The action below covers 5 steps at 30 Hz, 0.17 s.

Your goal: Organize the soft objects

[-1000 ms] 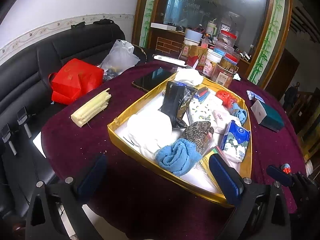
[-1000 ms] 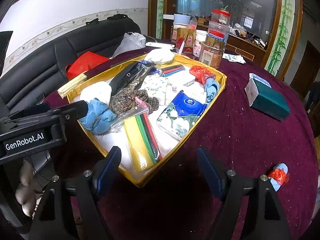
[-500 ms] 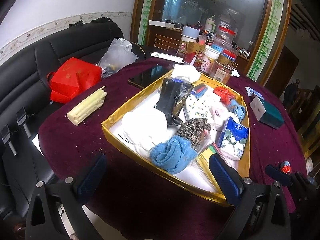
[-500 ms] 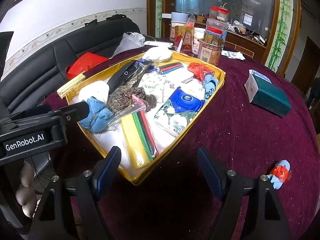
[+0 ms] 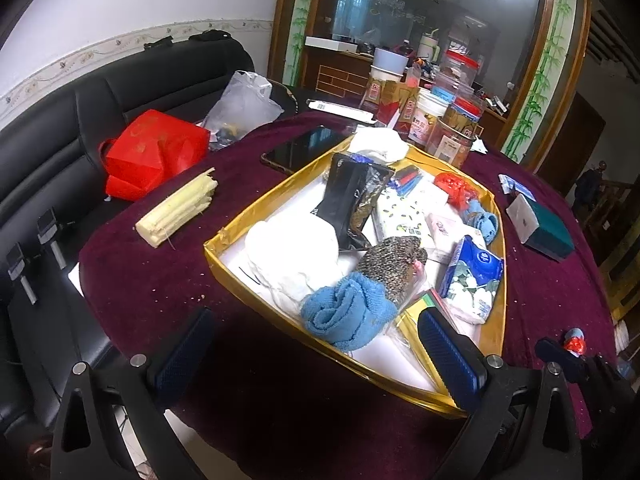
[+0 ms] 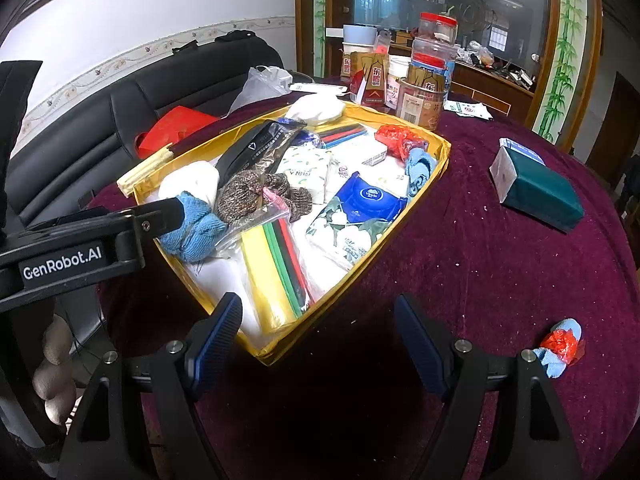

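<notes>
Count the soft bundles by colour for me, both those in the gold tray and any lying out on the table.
Blue cloths: 3 (two in the gold tray, one outside it)
White bundles: 2
Brown knit bundle: 1
Total: 6

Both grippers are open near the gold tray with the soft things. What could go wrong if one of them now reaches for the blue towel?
1. The blue towel lies against the knitted item in its clear bag, so the open left gripper may pinch both.
2. It sits close to the gold tray wall; a low approach could hit the rim and shift the tray.
3. The right gripper, also open, is close by, so the two might collide.
</notes>
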Motion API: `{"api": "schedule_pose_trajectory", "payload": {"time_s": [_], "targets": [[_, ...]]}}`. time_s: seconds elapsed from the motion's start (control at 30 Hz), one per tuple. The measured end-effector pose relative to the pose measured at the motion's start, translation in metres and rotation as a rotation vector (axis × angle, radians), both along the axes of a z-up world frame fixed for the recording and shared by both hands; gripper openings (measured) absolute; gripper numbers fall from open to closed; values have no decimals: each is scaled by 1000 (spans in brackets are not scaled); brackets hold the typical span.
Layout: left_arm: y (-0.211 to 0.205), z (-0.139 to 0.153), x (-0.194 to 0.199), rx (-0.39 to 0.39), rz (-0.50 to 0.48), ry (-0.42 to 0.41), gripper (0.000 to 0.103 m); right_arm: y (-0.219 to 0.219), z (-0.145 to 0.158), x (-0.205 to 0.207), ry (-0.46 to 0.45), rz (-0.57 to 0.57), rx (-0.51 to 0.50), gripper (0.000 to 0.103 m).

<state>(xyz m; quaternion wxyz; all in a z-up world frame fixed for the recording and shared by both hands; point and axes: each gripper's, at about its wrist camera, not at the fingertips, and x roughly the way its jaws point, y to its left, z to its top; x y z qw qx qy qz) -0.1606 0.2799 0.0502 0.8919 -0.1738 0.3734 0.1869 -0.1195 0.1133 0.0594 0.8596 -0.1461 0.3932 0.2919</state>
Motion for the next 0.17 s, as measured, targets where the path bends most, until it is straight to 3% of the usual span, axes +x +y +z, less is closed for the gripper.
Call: {"api": "schedule_pose_trajectory", "payload": {"time_s": [0.17], "targets": [[0,0,1,1,17,16,103,-6,1,1,5,-3,16,78]]}}
